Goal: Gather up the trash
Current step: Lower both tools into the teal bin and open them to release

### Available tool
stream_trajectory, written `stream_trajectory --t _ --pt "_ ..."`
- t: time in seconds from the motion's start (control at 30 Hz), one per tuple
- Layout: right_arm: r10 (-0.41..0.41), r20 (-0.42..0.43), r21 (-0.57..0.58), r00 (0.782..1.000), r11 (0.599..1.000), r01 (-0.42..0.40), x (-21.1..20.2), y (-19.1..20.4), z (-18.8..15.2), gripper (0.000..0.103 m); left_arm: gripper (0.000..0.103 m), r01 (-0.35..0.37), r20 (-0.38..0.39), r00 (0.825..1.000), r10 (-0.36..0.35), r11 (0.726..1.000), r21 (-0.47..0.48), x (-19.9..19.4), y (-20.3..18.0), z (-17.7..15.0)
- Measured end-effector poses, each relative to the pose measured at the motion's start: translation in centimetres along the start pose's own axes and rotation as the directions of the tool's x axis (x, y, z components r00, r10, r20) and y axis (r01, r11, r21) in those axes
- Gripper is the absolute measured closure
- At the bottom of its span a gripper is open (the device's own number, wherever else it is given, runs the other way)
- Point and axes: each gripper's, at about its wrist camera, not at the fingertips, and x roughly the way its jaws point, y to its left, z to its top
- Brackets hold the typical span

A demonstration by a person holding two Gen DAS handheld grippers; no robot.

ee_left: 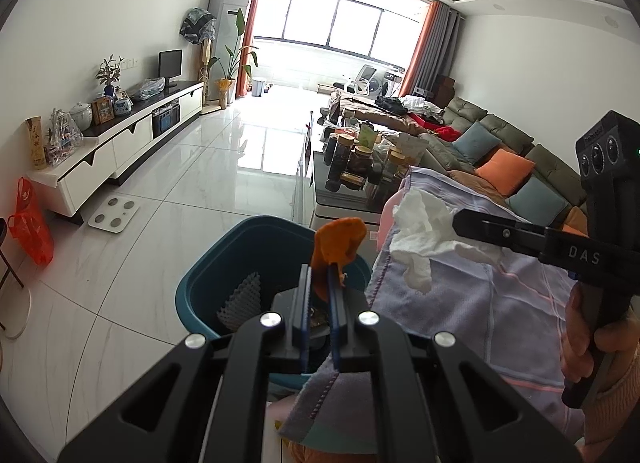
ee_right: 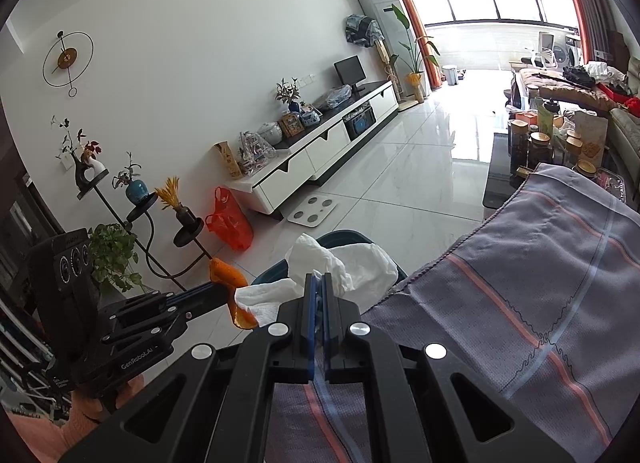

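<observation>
Left wrist view is showing the left gripper (ee_left: 320, 267) clamping an orange peel piece (ee_left: 339, 245) above the teal plastic bin (ee_left: 208, 283); the right gripper (ee_right: 318, 279) is pinching crumpled white tissue (ee_right: 340, 263) beside it. Next move, I think: releasing both over the bin.

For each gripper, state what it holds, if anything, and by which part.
Left gripper pinches the orange peel by its lower end. Right gripper pinches the white tissue near its middle.
</observation>
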Motion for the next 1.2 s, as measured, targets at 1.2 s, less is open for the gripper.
stream_trajectory --t 1.2 --pt "0.012 -0.059 0.030 0.998 0.999 -0.010 4.2 -0.6 0.4 0.100 0.094 -0.032 -0.025 0.999 0.031 0.999 -0.030 1.7 0.9 -0.3"
